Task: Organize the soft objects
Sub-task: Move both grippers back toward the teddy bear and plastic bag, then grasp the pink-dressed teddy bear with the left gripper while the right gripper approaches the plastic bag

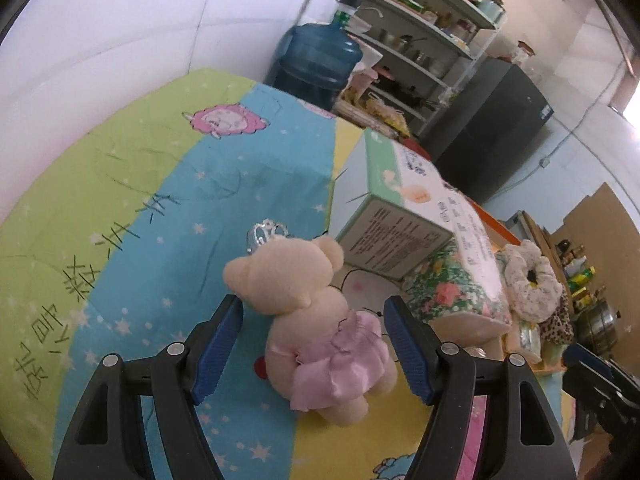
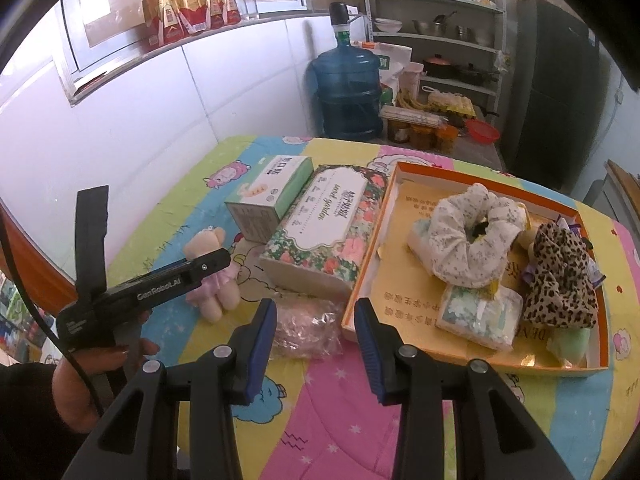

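My left jaws point(image 1: 314, 344) stand wide, and the teddy bear point(image 1: 316, 320) lies between them on the desk point(image 1: 132, 184), untouched by either pad as far as I can see. Its long axis runs away from me and a little leftward: head and small silver crown point(image 1: 266, 234) far, pink skirt and feet near. The pads flank the waist and skirt, so I judge that a short drop and a squeeze across the body would take it. My left hand is plainly the nearer one; from the right wrist view the bear point(image 2: 214, 276) sits just under the left gripper's tip.

Right of the bear stands a green and white box point(image 2: 270, 196) with Chinese print too small for me to read, touching the floral tissue pack point(image 2: 328, 232), whose label reads "seoul golden". A crumpled clear bag point(image 2: 308, 330) lies just ahead of my right jaws point(image 2: 316, 344), which stand partly apart with nothing between them.

Further right, the orange tray point(image 2: 400, 296) holds a white floral scrunchie point(image 2: 472, 236), a leopard scrunchie point(image 2: 560, 280) and wrapped tissue packets point(image 2: 480, 316); it looks the likely home for the bear. The left gripper's body reads "GenRobot.AI". Red-labelled bottles point(image 2: 188, 8) line the window sill, their print unreadable.
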`<state>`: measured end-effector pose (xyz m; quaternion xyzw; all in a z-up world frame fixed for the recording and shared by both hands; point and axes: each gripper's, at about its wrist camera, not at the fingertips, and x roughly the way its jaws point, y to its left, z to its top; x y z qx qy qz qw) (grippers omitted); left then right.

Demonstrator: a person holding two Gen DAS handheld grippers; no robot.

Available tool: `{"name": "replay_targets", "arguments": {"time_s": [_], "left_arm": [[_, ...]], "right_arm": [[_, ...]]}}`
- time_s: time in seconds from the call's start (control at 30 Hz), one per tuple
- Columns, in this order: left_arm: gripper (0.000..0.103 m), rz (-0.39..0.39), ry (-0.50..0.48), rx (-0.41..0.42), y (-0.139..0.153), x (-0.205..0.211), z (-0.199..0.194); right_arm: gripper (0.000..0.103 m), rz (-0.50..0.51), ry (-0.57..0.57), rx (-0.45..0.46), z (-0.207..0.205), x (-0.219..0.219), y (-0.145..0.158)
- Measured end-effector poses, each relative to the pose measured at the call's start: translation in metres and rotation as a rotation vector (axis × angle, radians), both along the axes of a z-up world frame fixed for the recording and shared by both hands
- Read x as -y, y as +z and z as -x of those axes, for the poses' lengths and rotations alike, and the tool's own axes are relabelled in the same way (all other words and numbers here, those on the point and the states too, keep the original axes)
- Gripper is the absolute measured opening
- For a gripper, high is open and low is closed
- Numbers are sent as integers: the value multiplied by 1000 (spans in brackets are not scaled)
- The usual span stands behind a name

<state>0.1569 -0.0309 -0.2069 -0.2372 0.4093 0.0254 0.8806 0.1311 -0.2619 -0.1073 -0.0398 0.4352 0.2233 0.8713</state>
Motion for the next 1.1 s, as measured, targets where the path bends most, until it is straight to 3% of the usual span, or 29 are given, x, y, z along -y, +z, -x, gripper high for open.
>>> {"name": "replay_targets", "arguments": {"time_s": [0.47, 0.6, 0.83, 1.1], "left_arm": [[73, -72, -9, -15, -8, 16, -15], [52, -64, -10, -8, -8, 8, -16], [43, -33, -45, 7, -8, -5, -11], [43, -176, -114, 126, 32, -5, 4]], "right_arm": [[40, -7, -52, -26, 0, 16, -6], [40, -11, -48, -34, 2, 12, -9], [40, -16, -25, -41, 4, 0, -13], [40, 13, 73, -17, 10, -18, -21]]}}
